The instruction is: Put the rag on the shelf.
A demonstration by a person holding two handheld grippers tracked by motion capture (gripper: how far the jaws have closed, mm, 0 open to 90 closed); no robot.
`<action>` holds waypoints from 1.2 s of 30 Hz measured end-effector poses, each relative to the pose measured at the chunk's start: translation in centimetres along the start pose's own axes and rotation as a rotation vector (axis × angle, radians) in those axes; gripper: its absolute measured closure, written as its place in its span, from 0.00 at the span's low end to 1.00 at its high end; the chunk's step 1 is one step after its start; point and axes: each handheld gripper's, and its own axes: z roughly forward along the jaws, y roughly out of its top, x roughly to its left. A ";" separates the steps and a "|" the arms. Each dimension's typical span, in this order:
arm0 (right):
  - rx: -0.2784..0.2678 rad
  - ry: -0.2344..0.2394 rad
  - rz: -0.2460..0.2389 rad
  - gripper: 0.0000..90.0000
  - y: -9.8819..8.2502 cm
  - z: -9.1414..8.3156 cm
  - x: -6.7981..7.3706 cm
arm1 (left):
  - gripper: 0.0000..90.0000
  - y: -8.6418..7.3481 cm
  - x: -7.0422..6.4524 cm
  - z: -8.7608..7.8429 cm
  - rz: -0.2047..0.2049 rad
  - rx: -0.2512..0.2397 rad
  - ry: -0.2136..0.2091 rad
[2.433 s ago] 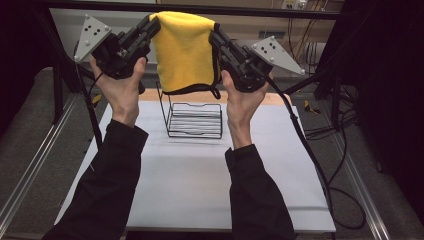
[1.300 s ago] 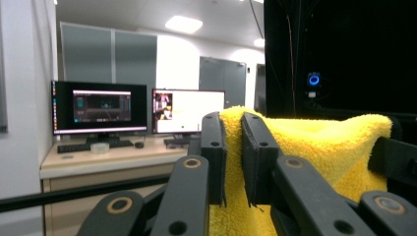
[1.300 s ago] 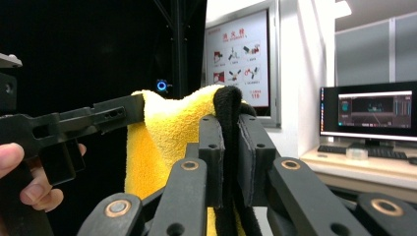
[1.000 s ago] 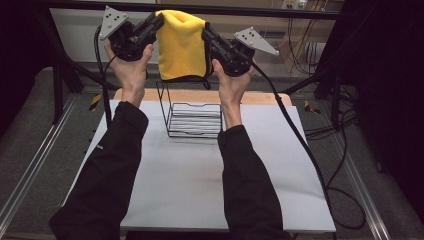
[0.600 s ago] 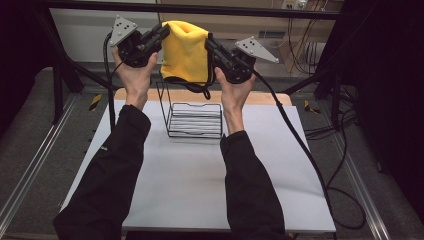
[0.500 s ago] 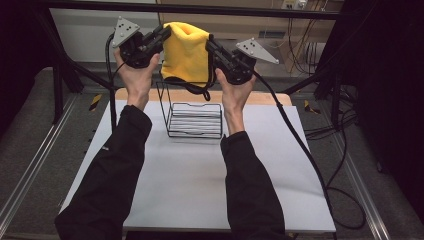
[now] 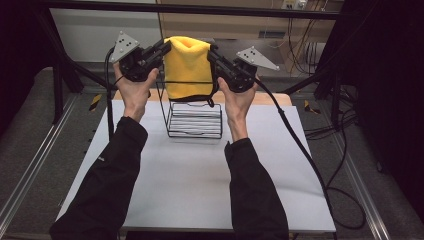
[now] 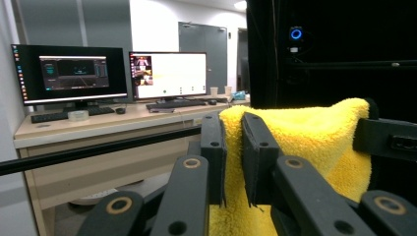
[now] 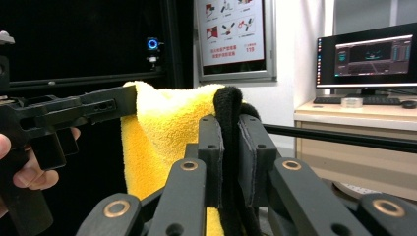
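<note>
1. Overhead, a yellow fleece cloth with black edging is hanging stretched between the two grippers, held up above a black wire rack that is standing on the white table.
2. Left gripper is pinching the cloth's upper left corner; in the left gripper view its jaws are sitting narrow, with yellow pile squeezed between the pads.
3. Right gripper is pinching the upper right corner; in the right gripper view its jaws are clamping the black trim, with yellow fabric draping away beyond it.
4. Cloth's lower edge is hanging near the rack's top rails; whether it is touching them is hard to tell from this angle.
5. Both hands are gripping the tool bodies from below, forearms in black sleeves reaching forward over the table.
6. Cables are trailing from each gripper, the right one running off the table's right side.
</note>
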 end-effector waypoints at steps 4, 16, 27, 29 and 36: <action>0.014 0.002 0.006 0.90 -0.5 -0.4 0.1 | 0.89 -0.3 -0.1 -0.2 0.003 0.025 -0.014; 0.051 0.005 -0.026 0.89 -1.3 -1.5 0.5 | 0.89 -0.9 -0.6 -1.7 0.022 0.032 -0.055; 0.103 0.012 -0.082 0.89 -1.3 -2.7 1.0 | 0.89 -1.4 -1.0 -3.1 0.055 0.090 -0.089; 0.111 0.017 -0.088 0.88 -1.4 -2.8 1.1 | 0.89 -1.5 -1.0 -3.4 0.057 0.097 -0.092; 0.128 0.027 -0.122 0.89 -2.1 -3.4 1.4 | 0.88 -2.5 -1.8 -4.3 0.067 0.111 -0.102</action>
